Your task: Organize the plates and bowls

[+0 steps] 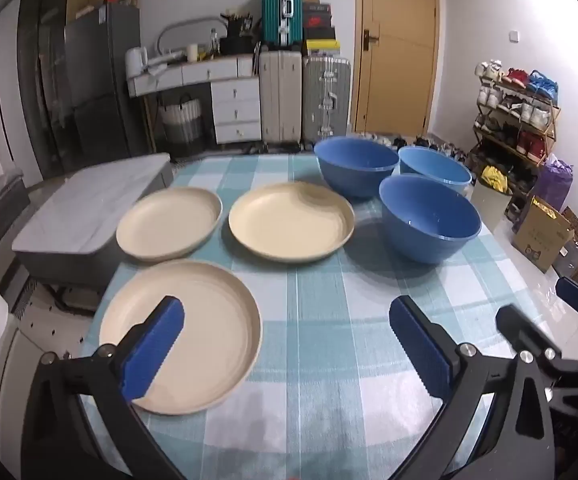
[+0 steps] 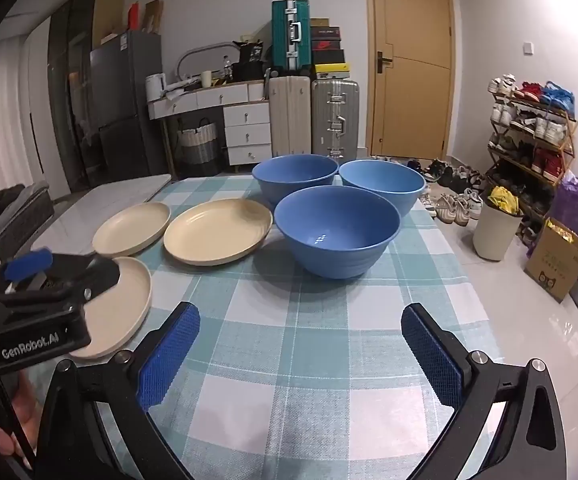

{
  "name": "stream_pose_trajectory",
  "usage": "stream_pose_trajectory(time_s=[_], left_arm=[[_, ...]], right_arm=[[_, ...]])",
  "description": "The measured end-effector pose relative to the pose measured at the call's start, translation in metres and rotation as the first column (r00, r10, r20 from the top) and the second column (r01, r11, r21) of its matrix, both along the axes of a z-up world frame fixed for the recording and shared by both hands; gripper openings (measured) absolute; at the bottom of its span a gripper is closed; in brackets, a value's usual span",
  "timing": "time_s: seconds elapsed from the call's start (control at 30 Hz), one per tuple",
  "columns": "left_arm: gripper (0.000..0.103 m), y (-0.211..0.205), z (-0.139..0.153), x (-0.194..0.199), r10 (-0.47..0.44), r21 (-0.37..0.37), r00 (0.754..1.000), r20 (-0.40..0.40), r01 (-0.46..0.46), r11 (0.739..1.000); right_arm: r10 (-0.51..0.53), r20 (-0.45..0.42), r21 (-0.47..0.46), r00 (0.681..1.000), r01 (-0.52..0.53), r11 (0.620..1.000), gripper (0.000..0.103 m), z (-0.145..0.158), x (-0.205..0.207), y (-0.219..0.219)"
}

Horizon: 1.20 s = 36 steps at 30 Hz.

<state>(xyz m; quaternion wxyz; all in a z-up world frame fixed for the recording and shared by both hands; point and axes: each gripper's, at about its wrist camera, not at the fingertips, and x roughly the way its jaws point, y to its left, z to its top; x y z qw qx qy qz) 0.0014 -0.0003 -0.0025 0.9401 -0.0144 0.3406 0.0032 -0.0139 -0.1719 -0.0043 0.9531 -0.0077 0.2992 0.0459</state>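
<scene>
Nearest, the left gripper [image 1: 287, 344] hangs with its jaws spread wide and nothing between them, its left finger over the near plate [image 1: 193, 336]. The right gripper [image 2: 301, 354] is likewise wide apart and empty, above bare checked tablecloth [image 2: 309, 320] at the table's front. The near plate lies flat at the front left, rim up (being round, it has no long axis to speak of). Behind it lie two more cream plates, the left plate [image 1: 169, 223] just beside the middle plate [image 1: 291, 220], apart from each other. To their right stands the near bowl [image 2: 337, 230], upright, mouth up. Behind it stand the back left bowl [image 2: 295, 176] and the back right bowl [image 2: 383, 184], close together near the table's far edge.
</scene>
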Motion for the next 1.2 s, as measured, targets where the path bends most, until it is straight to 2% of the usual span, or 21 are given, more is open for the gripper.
stream_pose_trajectory(time_s=[0.23, 0.4, 0.53, 0.63, 0.73, 0.83, 1.03, 1.2], left_arm=[[0.103, 0.007, 0.004, -0.007, 0.047, -0.019, 0.997, 0.057, -0.046, 0.999], [0.103, 0.007, 0.002, -0.008, 0.032, -0.051, 0.999, 0.027, -0.031, 0.998], [0.103, 0.009, 0.004, -0.010, -0.025, -0.085, 0.998, 0.051, 0.029, 0.996], [0.103, -0.001, 0.005, -0.014, -0.027, -0.073, 0.997, 0.068, 0.032, 0.997], [0.103, -0.001, 0.003, -0.010, -0.010, -0.066, 0.999, 0.036, 0.012, 0.998], [0.103, -0.001, 0.000, -0.010, 0.006, -0.054, 1.000, 0.023, -0.005, 0.999], [0.103, -0.002, -0.001, -0.011, 0.018, -0.013, 0.999, 0.041, -0.018, 1.000], [0.103, -0.001, -0.001, -0.011, 0.023, 0.003, 0.999, 0.046, -0.023, 1.000]], right_arm=[[-0.023, 0.030, 0.047, 0.999, 0.021, 0.999, 0.103, 0.000, -0.008, -0.009], [-0.029, 0.031, 0.043, 0.999, 0.028, 0.999, 0.103, 0.000, -0.005, -0.010], [-0.038, 0.042, 0.063, 0.998, 0.035, 0.997, 0.103, 0.000, -0.005, -0.012], [-0.044, 0.045, 0.055, 0.998, 0.041, 0.998, 0.103, 0.000, -0.005, -0.013], [-0.055, 0.040, 0.062, 0.998, 0.052, 0.997, 0.103, -0.001, -0.004, -0.016], [-0.021, 0.047, 0.083, 0.999, 0.017, 0.996, 0.103, -0.002, -0.005, -0.016], [0.003, 0.101, 0.007, 0.995, -0.004, 1.000, 0.103, 0.002, -0.012, -0.004], [-0.050, 0.126, -0.017, 0.991, 0.053, 0.998, 0.103, 0.003, -0.014, -0.004]])
